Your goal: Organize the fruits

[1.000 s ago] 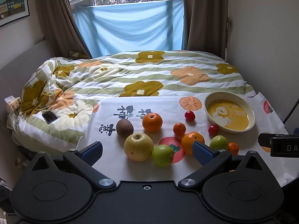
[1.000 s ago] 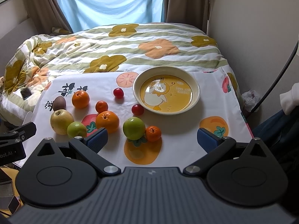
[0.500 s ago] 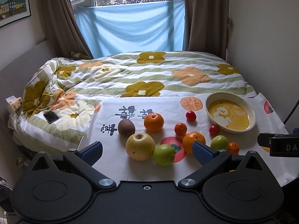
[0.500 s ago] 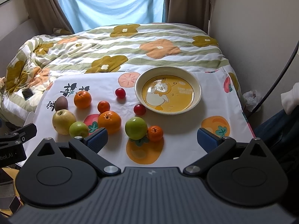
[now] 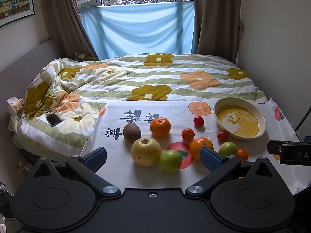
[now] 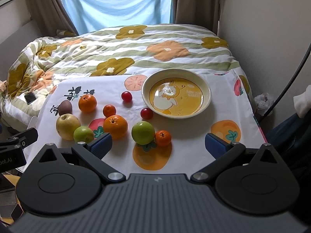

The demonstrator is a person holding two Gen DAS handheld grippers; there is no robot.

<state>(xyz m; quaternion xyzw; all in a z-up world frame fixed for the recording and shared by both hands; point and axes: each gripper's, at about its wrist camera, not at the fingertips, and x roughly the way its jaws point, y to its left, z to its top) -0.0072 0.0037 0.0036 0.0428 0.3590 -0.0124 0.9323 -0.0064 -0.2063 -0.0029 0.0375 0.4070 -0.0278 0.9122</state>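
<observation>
Both my left tool (image 5: 153, 156) and right tool (image 6: 158, 144) hang spread wide, gripping nothing. The fruits lie loose on the cloth (image 6: 194, 132) left of the yellow plate (image 6: 208, 94); a red tomato (image 6: 146, 113) sits just beside its rim.

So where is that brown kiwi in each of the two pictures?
Left wrist view: the kiwi sits left of centre, just behind the big yellow apple.
Right wrist view: the kiwi is far left, again behind the yellow apple.
Shared landmark: the duck plate.
</observation>
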